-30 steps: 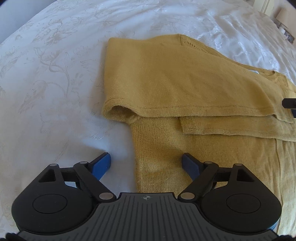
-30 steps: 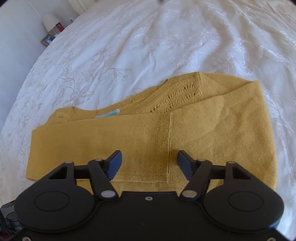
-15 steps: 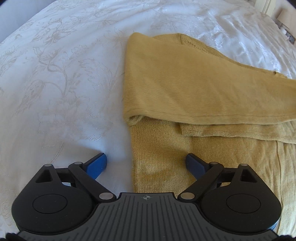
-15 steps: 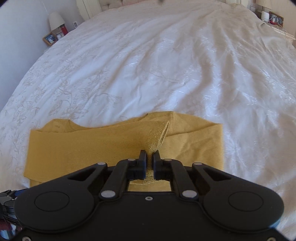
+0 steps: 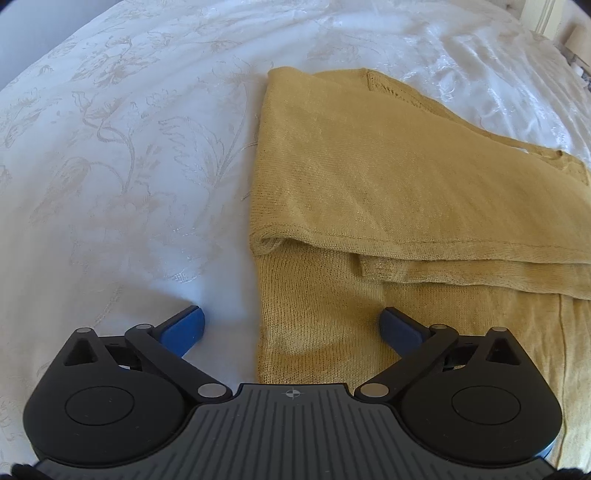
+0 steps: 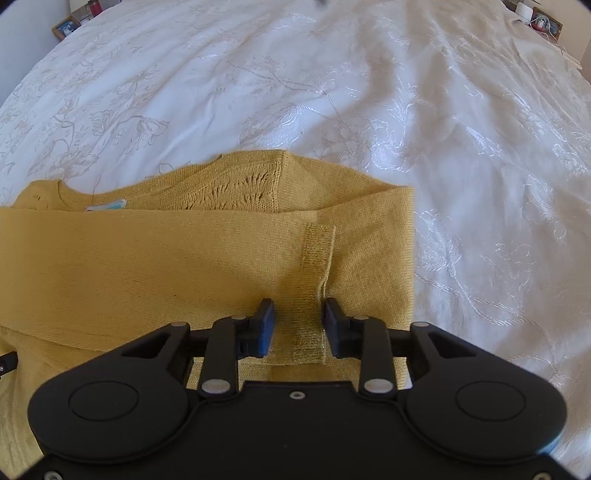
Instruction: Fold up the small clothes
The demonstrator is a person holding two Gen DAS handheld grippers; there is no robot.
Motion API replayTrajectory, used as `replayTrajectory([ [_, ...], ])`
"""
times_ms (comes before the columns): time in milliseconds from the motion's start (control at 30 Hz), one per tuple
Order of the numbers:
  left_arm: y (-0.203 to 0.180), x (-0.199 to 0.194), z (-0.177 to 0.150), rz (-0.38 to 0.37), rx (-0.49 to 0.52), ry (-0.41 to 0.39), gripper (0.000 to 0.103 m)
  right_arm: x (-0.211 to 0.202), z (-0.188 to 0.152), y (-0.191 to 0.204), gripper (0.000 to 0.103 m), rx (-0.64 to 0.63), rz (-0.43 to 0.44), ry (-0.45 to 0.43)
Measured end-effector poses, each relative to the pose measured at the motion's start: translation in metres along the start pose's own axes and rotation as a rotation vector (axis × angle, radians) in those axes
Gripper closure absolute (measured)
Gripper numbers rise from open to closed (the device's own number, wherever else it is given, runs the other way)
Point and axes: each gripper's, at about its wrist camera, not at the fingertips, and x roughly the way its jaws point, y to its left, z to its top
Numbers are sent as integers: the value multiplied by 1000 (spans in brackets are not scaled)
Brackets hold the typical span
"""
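The mustard knit sweater lay folded on the white embroidered bedspread, the left gripper spread wide astride its near edge, while the right gripper, fingers parted, straddled the ribbed cuff, with picture frames far behind.

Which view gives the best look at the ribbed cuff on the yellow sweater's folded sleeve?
The right wrist view. The ribbed cuff lies straight ahead between the open right tongs, its ribbing clear on the yellow sweater. The left wrist view shows only folded layers and the sweater's side edge; no cuff is identifiable.
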Motion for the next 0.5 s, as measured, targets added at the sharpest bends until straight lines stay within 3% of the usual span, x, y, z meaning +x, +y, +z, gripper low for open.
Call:
replayTrajectory([
  [233, 3, -1, 8, -26, 27, 45, 1, -26, -18, -8, 43, 20, 15, -22],
  [400, 9, -18, 1, -44, 36, 42, 22, -54, -50, -16, 37, 35, 25, -25],
  [500, 15, -33, -14, -49, 34, 54, 22, -70, -76, -23, 34, 52, 45, -12],
])
